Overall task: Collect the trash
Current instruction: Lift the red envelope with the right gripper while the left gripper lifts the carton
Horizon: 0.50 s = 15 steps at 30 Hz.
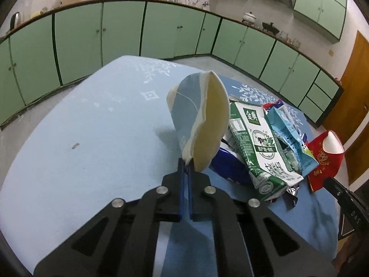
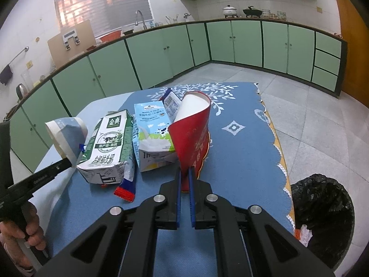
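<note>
My left gripper (image 1: 186,161) is shut on the rim of a squashed blue-and-white paper cup (image 1: 198,117) and holds it above the blue tablecloth; the cup also shows in the right wrist view (image 2: 66,136). My right gripper (image 2: 184,170) is shut on a flattened red paper cup (image 2: 193,131), seen at the right in the left wrist view (image 1: 325,159). Between them lie a green-and-white milk carton (image 2: 108,147) (image 1: 260,147), a light blue milk carton (image 2: 152,133) (image 1: 290,136) and a red-and-blue wrapper (image 2: 125,189).
A bin with a black bag (image 2: 322,219) stands on the tiled floor to the right of the table (image 2: 244,152), with some trash in it. Green kitchen cabinets (image 2: 161,53) run along the walls. A dark blue wrapper (image 1: 228,164) lies under the held cup.
</note>
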Motion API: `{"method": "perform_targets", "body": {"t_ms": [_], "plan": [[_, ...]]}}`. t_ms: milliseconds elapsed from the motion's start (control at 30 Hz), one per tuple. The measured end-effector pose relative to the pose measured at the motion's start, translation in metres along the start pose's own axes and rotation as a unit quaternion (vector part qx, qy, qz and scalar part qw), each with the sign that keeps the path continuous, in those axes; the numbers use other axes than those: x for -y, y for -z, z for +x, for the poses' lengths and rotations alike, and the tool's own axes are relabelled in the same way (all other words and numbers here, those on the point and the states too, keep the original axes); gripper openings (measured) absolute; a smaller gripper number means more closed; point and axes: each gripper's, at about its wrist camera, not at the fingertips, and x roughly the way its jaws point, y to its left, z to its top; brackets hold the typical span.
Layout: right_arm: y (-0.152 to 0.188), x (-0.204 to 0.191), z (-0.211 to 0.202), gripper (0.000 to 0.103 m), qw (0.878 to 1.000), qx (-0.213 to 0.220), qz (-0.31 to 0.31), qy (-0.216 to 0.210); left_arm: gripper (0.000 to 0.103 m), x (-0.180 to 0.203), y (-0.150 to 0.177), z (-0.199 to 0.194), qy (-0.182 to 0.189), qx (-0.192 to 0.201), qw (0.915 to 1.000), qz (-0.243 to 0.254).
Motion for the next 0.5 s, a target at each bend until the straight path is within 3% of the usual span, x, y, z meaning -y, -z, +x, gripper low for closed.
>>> {"method": "perform_targets", "body": {"t_ms": [200,267,333,500], "plan": [[-0.001,-0.004,0.001,0.009,1.000,-0.003,-0.008,0.008,0.002,0.004,0.006,-0.017,0.006,0.012,0.9998,0.014],[-0.001,-0.005,0.003,0.026,1.000,-0.005,-0.010,0.016,0.002,0.007,0.008,-0.018,0.004,0.015,0.9997,0.021],[-0.003,-0.007,0.004,0.036,1.000,-0.002,-0.013,0.025,0.002,0.009,0.009,-0.019,0.006,0.015,0.9996,0.024],[-0.009,-0.015,0.009,0.052,0.999,-0.001,-0.023,0.031,0.002,0.014,0.009,-0.024,0.008,0.025,0.9992,0.031]]}}
